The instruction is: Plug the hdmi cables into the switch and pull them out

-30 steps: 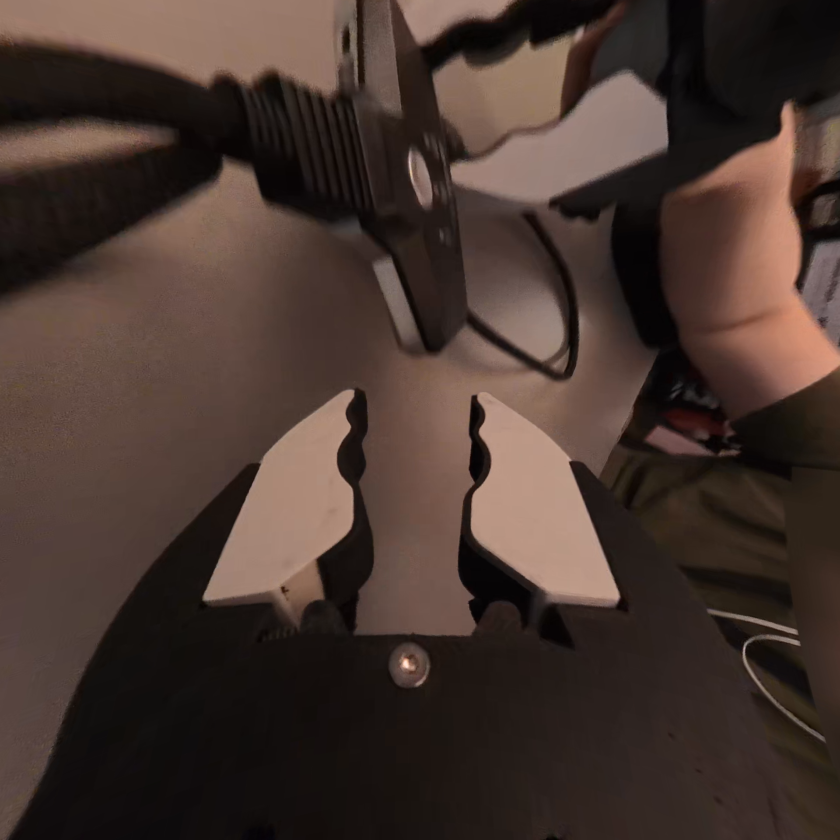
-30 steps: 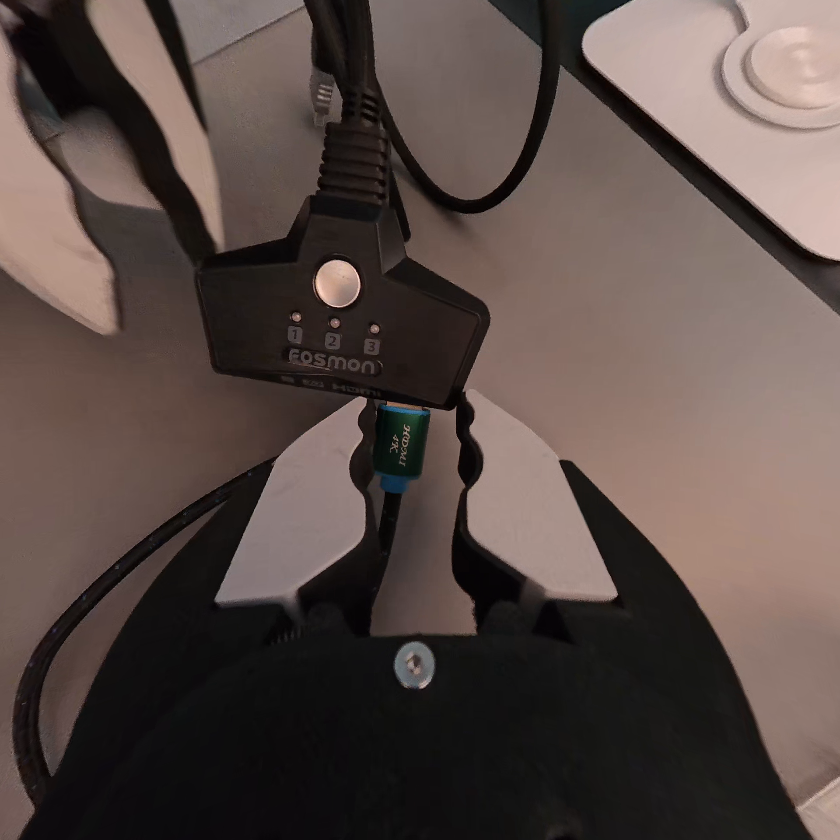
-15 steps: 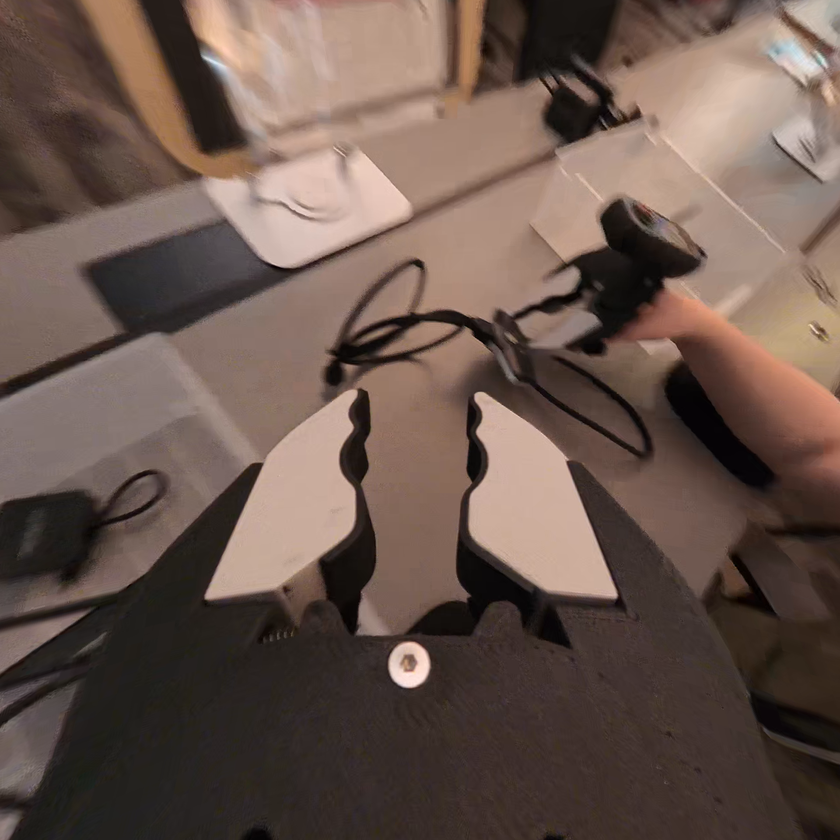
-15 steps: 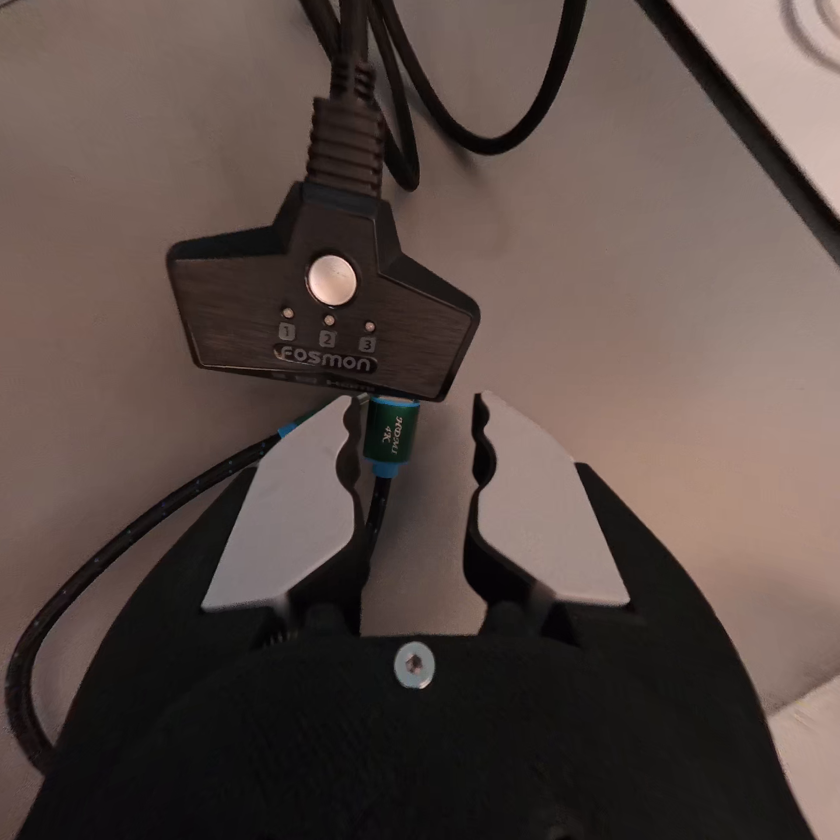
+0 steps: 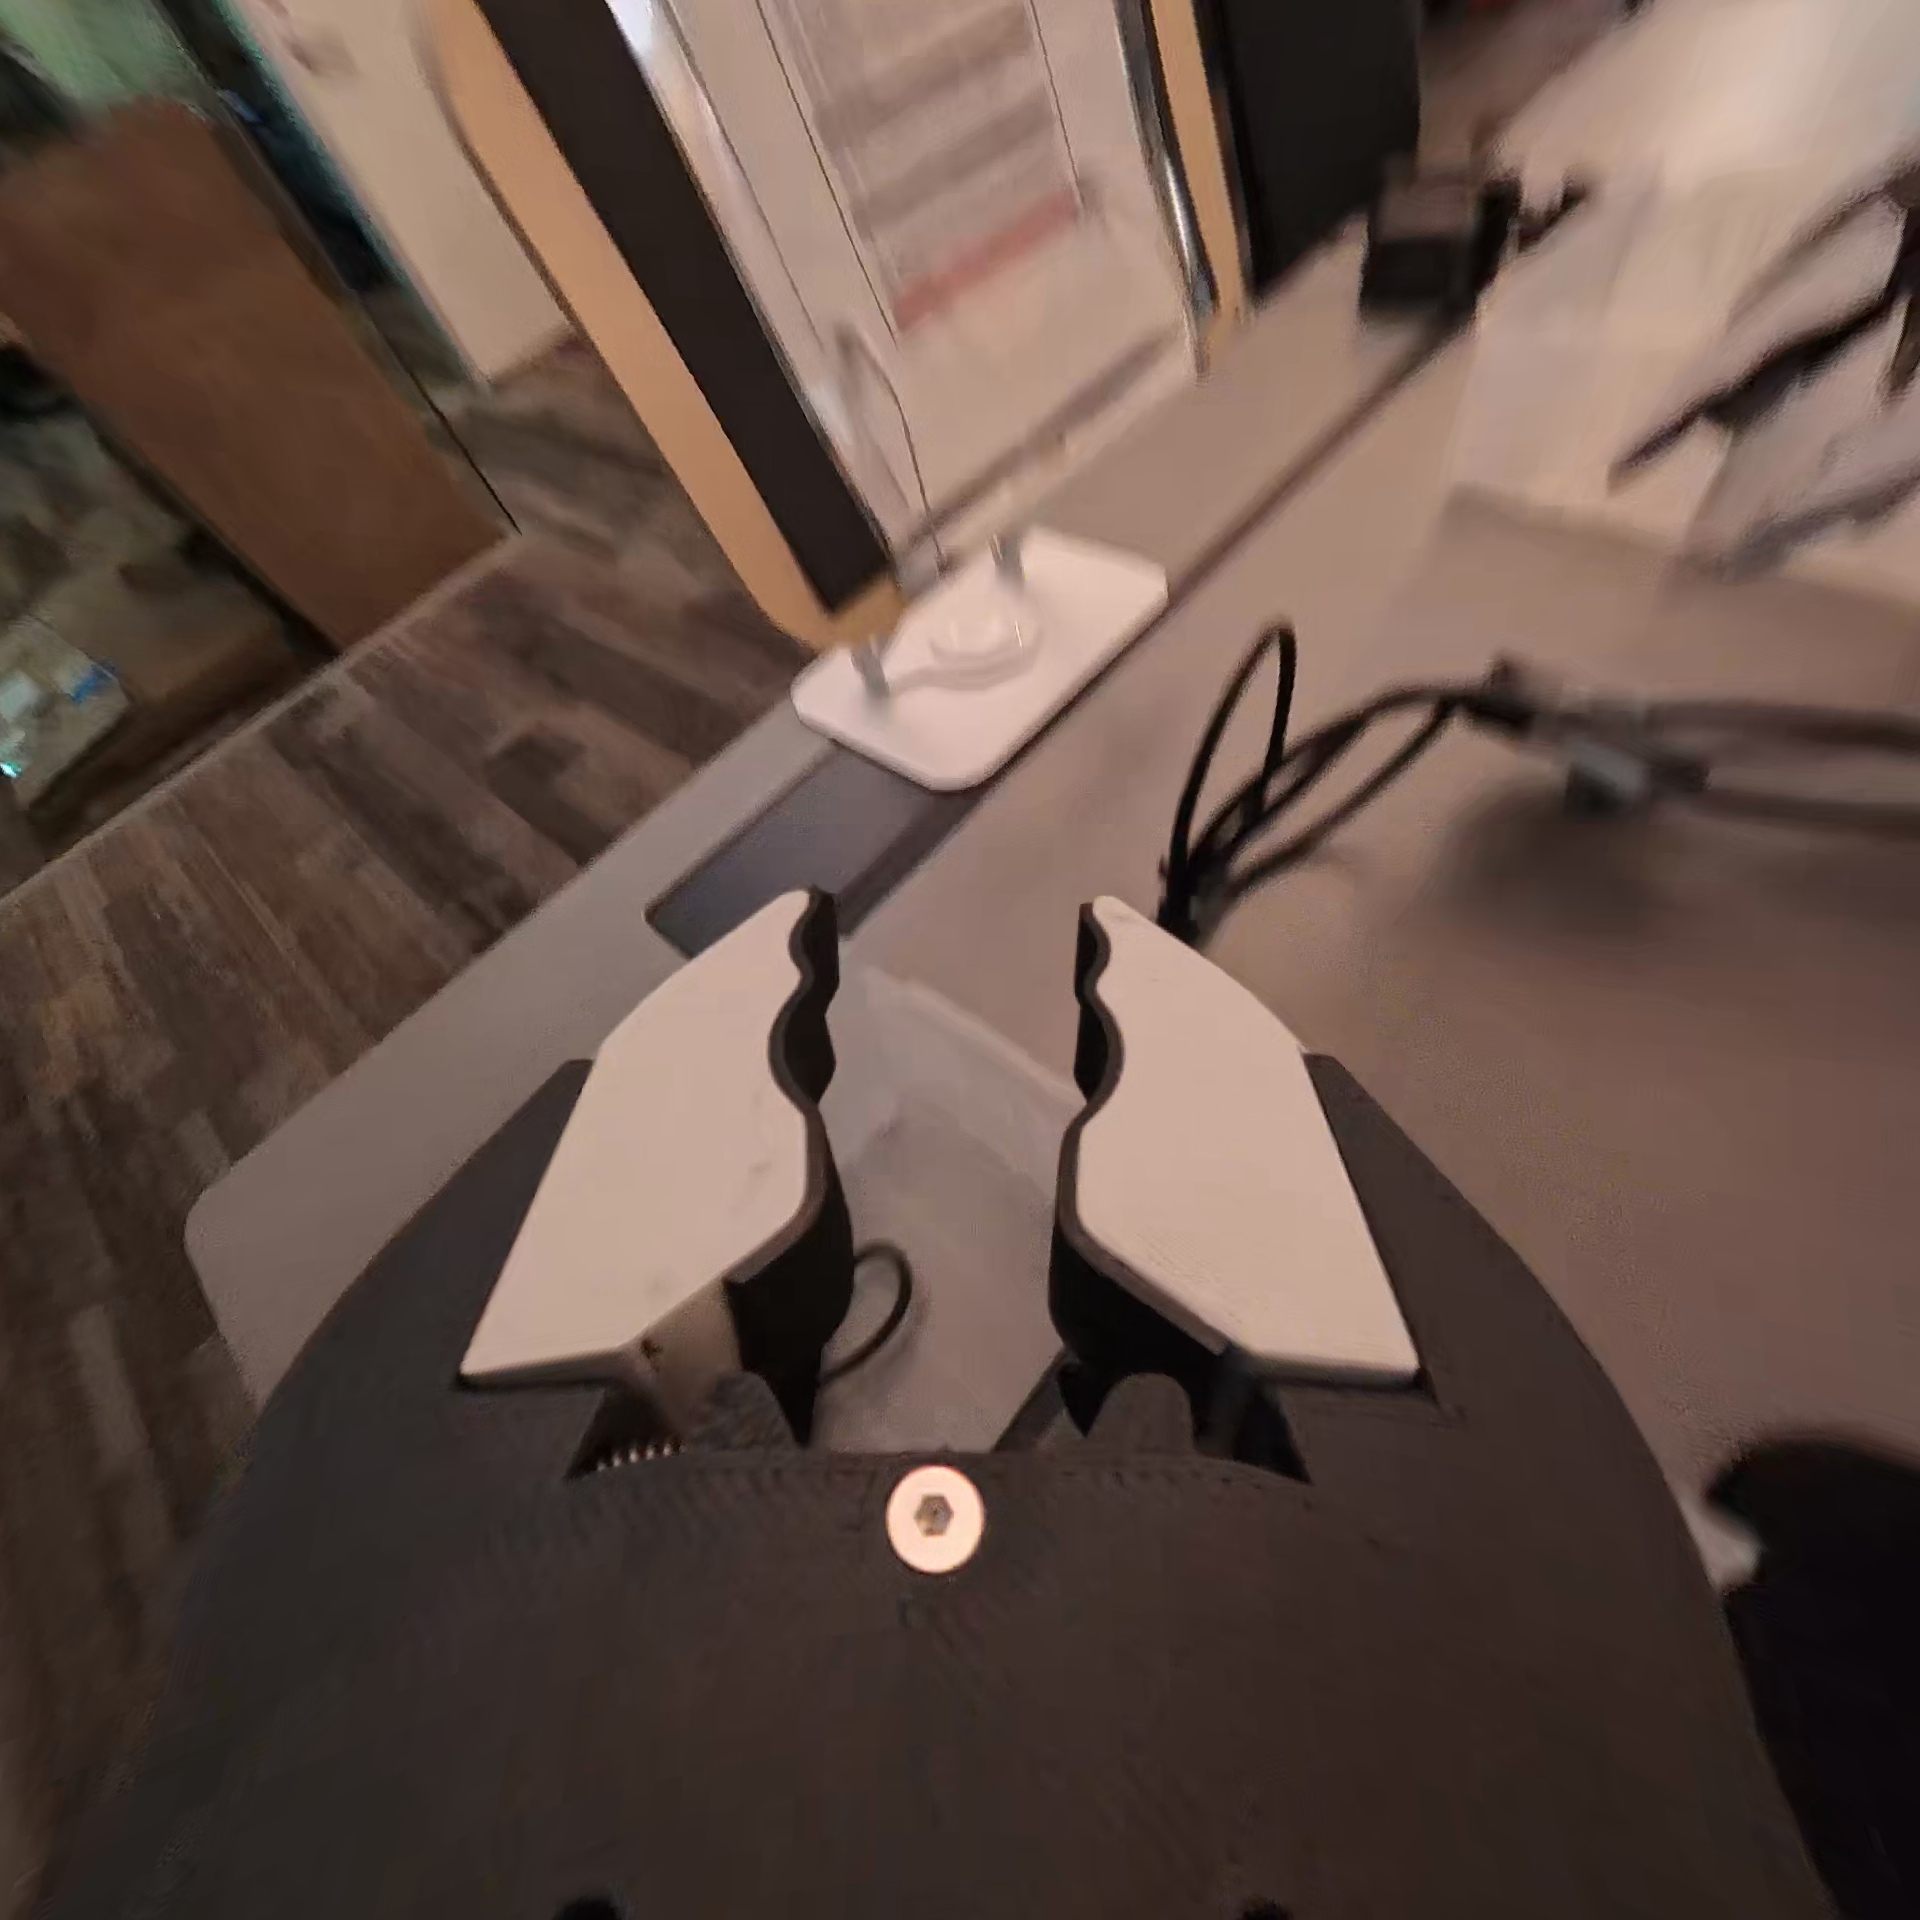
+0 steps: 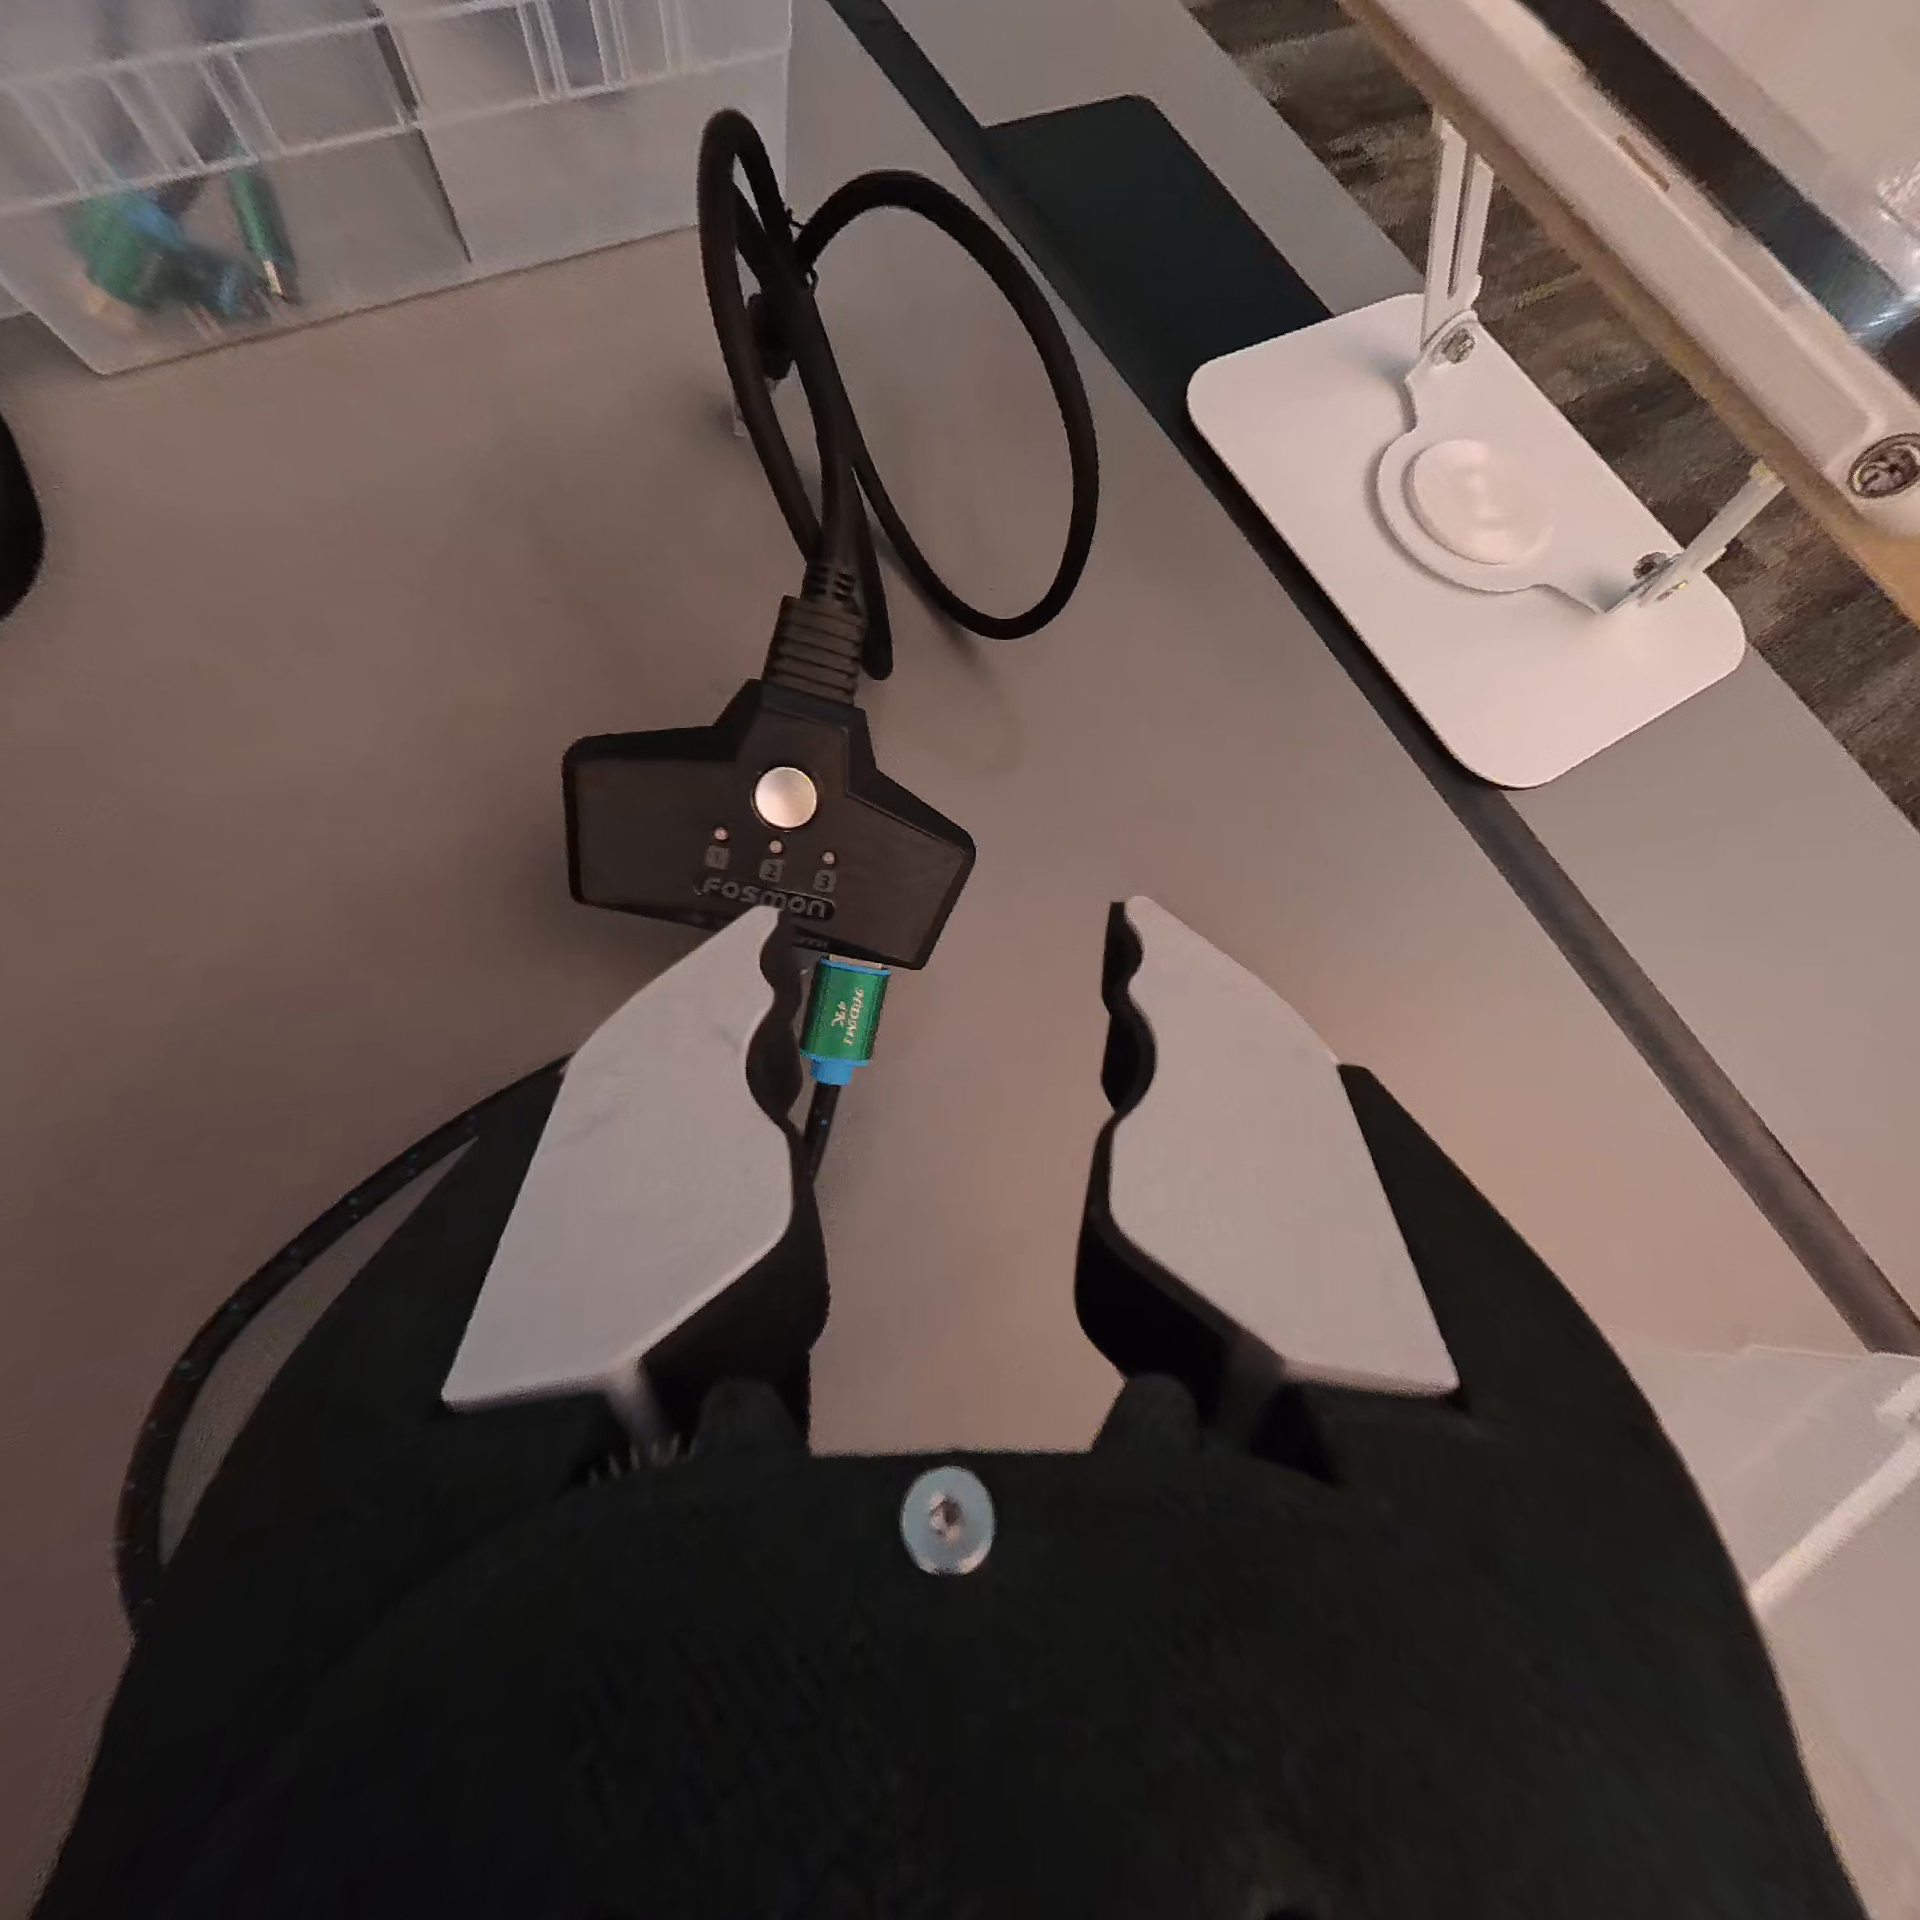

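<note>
In the right wrist view the black HDMI switch (image 6: 769, 831) lies flat on the grey table (image 6: 364, 644), with a round silver button and its own thick black cable (image 6: 894, 416) looping away behind it. A green HDMI plug (image 6: 847, 1023) sits in the switch's near edge, its braided cable (image 6: 208, 1340) curving left. My right gripper (image 6: 940, 920) is open and empty, raised above the plug, which lies beside the left finger. My left gripper (image 5: 956, 920) is open and empty, held high and far from the switch; the switch's cable loop (image 5: 1247, 769) shows blurred ahead.
A white monitor stand base (image 6: 1475, 509) sits at the table's far edge, also in the left wrist view (image 5: 987, 665). A clear plastic organiser bin (image 6: 312, 156) with green and blue connectors stands at the back left. A clear container (image 5: 935, 1112) lies under the left gripper.
My right gripper has opened wider, let go of the green plug and pulled back and up from the switch. My left gripper has swung away from the switch, up and to the left.
</note>
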### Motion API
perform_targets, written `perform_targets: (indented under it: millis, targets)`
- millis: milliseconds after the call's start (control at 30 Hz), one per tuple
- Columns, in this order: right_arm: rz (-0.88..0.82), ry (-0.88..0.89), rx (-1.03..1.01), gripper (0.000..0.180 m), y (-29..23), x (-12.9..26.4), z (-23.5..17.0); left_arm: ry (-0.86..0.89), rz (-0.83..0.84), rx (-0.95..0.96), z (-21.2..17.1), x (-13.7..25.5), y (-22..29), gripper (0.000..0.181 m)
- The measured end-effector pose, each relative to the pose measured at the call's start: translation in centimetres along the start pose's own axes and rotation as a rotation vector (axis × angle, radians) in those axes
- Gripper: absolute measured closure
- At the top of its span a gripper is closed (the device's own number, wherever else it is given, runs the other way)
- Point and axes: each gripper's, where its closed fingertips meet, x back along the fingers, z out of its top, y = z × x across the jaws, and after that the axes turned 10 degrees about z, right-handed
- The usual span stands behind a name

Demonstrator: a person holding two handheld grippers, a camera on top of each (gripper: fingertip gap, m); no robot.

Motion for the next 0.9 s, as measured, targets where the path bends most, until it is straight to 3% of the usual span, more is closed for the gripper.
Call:
perform_targets:
  millis: [233,433,667,900]
  targets:
    - [0.001,-0.050,0.001,0.123,0.6,-1.0,-1.4,-0.249,-0.132,-0.305,-7.1,2.1,2.8,0.138]
    - [-0.003,-0.066,0.010,0.124,0.7,-1.3,-1.7,-0.498,-0.123,-0.532,-13.7,4.5,3.4,0.143]
    - [-0.009,-0.058,0.014,0.125,0.8,-1.2,-1.5,-0.543,-0.076,-0.606,-15.1,3.6,1.2,0.149]
    - [-0.001,-0.054,0.015,0.128,0.8,-1.1,-1.6,-0.731,-0.147,-0.620,-18.4,2.1,-0.4,0.159]
